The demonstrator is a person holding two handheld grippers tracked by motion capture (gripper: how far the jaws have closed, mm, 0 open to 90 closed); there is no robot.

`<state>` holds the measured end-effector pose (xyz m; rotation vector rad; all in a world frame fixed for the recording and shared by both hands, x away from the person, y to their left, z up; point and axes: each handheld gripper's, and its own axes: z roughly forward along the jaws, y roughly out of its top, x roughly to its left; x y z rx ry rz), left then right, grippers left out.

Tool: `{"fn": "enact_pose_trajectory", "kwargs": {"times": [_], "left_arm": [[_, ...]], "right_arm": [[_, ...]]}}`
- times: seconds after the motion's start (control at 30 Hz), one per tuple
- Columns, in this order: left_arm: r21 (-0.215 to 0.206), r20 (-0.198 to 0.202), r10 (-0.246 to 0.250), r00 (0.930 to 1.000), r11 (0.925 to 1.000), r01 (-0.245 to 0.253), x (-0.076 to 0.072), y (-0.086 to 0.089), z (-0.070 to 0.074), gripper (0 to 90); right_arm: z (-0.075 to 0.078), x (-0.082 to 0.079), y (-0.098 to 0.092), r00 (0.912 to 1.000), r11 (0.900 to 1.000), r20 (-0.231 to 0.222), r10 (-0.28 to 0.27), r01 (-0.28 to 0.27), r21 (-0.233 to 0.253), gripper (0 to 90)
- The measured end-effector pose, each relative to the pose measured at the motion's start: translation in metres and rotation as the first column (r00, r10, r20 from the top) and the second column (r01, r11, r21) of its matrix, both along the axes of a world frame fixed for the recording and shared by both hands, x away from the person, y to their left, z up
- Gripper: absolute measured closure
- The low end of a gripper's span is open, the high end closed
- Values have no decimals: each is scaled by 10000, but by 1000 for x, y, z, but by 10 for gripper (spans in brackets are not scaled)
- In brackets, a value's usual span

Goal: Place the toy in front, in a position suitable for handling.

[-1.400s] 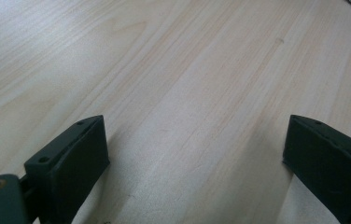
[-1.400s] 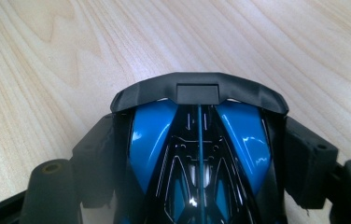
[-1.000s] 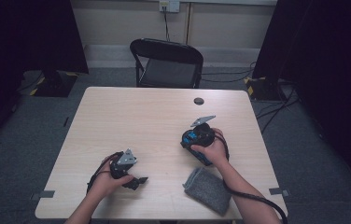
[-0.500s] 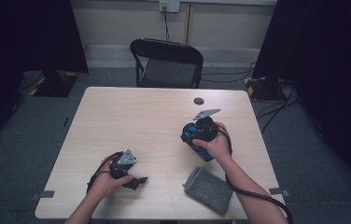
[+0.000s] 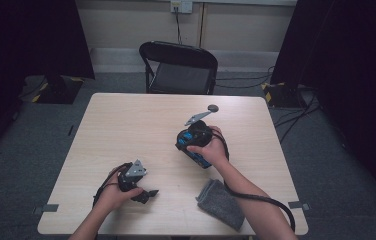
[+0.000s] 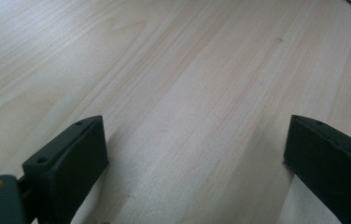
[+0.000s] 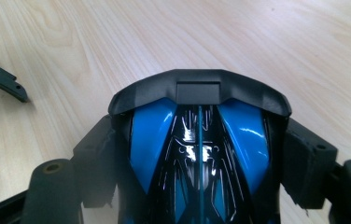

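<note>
Right claw (image 7: 201, 154) clamped on a glossy blue-and-black toy car (image 7: 199, 140), jaws pressing its flanks from both sides, held above the pale wooden surface (image 5: 126, 130) right of centre. Left claw (image 6: 197, 154) spread wide with nothing between the jaws, resting low near the front left edge.

Likely trouble: slick, curved shell under flat pads, so a slip forward or a twist out of the grip on any quick tilt; probable result a drop onto the surface and a roll toward an edge. Squeezing harder to compensate risks scuffing or cracking the thin plastic body. Grey cloth (image 5: 221, 202) lying just beside the right forearm near the front edge, with the trailing cable (image 5: 261, 200) running close over it: a snag there could drag the cloth off the surface. Small dark round object (image 5: 212, 107) beyond the car, near the far edge, could get knocked away by a forward sweep. Cannot tell whether the wheels hang free.
</note>
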<state>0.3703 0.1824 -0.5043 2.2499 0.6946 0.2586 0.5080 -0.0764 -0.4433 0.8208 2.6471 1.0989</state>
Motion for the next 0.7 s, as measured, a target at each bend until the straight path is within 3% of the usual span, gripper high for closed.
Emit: {"fn": "enact_pose_trajectory", "kwargs": {"times": [0.2,0.37,0.57,0.7], "left_arm": [[-3,2,1,10000,10000,-1,0,0,0,54],[1,4,5,10000,10000,-5,0,0,0,55],[1,3,0,10000,10000,0,0,0,0,55],[1,4,-1,10000,10000,1,0,0,0,54]], "right_arm": [[-13,7,18,9996,9974,-114,265,-272,-673,257],[-24,13,18,9993,9971,-302,237,-258,-711,256],[-34,15,25,9982,9928,-428,430,-475,-1104,256],[-37,16,27,9983,9939,-486,325,-374,-1038,254]]}}
